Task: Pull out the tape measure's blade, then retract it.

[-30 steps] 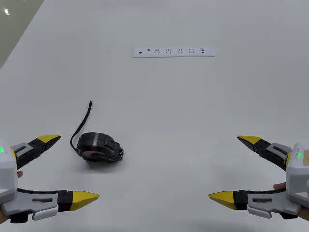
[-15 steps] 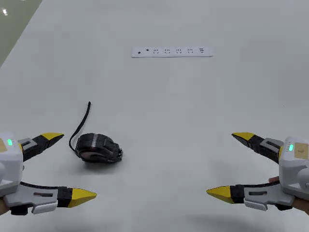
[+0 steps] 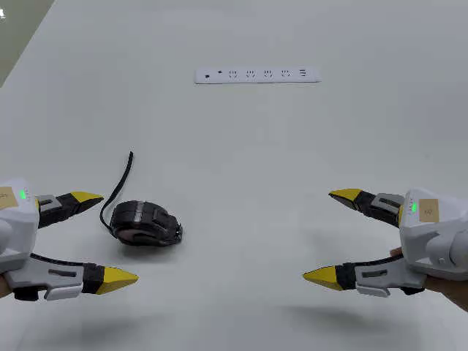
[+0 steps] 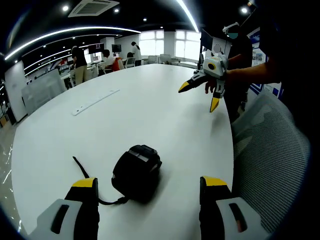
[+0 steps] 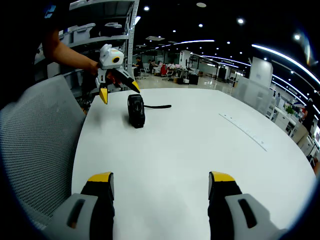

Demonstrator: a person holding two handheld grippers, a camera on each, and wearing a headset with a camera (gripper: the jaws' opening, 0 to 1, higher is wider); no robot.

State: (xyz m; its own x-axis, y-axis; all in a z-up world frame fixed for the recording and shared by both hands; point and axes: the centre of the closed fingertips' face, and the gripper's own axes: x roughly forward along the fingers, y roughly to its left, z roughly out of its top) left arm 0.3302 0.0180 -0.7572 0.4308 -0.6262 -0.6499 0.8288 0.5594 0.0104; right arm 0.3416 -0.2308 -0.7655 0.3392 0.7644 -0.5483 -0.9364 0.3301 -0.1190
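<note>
A black tape measure (image 3: pixel 145 224) lies on the white table (image 3: pixel 248 146) with its black wrist strap (image 3: pixel 118 189) trailing away from it. No blade shows outside the case. My left gripper (image 3: pixel 93 238) stands open just left of it, the case (image 4: pixel 137 171) sitting a little beyond its yellow fingertips (image 4: pixel 84 183). My right gripper (image 3: pixel 330 235) is open over bare table at the right, well apart from the tape measure (image 5: pixel 135 111), which lies far ahead of it near the left gripper (image 5: pixel 117 82). In the left gripper view the right gripper (image 4: pixel 204 91) hangs above the table's far side.
A white power strip (image 3: pixel 257 74) lies flat at the far middle of the table. A grey mesh chair back (image 4: pixel 280 165) stands beside the table edge. People and desks fill the room far behind.
Both grippers have drifted inward toward the middle, the right one more. The left gripper's tips now sit closer to the tape measure, which has not moved on the table.
</note>
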